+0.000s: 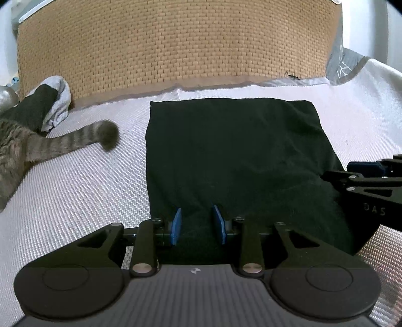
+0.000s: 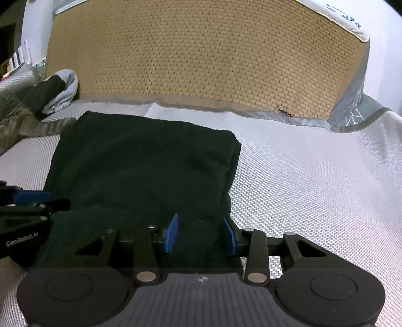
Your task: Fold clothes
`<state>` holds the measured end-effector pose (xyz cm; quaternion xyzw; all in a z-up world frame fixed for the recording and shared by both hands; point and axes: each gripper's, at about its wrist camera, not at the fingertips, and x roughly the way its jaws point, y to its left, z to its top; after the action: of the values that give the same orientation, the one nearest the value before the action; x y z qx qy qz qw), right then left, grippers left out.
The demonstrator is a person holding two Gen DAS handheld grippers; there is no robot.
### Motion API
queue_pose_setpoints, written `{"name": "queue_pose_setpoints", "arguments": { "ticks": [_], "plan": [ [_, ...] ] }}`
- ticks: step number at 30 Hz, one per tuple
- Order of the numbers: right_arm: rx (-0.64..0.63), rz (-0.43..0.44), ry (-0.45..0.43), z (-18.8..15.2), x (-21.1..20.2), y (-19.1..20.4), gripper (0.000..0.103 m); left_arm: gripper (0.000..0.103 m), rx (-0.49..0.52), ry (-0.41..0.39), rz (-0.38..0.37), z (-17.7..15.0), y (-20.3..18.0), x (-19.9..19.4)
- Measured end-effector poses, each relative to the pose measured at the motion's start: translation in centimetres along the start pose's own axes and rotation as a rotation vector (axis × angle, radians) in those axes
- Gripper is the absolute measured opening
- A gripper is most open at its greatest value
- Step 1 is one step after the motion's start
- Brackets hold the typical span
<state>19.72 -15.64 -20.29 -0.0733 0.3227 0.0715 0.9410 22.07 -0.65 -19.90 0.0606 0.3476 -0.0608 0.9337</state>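
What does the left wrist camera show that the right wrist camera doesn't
Only the left wrist view shows the cat's striped tail in full, lying on the white cover left of the dark folded garment.

Only the right wrist view shows the printed white edge atop the woven tan panel, plus a shelf of items at far left.

Both show the garment, the woven tan panel, the grey-and-black bundle, and each tool: left tool and right tool, open, with cloth between the fingers.
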Motion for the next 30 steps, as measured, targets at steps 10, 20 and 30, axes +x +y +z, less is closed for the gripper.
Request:
{"name": "queue_pose_setpoints", "arguments": {
  "ticks": [10, 20, 30],
  "plan": [
    [-0.038, 0.001, 0.028, 0.3, 0.1, 0.1, 0.042, 0.030, 0.036, 0.058, 0.004, 0.8, -0.4, 0.4],
    [0.044, 0.010, 0.108, 1.1, 0.7, -0.9, 0.048, 0.029, 0.078, 0.107, 0.024, 1.5, -1.1, 0.7],
    [0.035, 0.015, 0.181, 2.2, 1.3, -1.1, 0.051, 0.029, 0.046, 0.119, 0.015, 1.7, -0.9, 0.8]
  ]
}}
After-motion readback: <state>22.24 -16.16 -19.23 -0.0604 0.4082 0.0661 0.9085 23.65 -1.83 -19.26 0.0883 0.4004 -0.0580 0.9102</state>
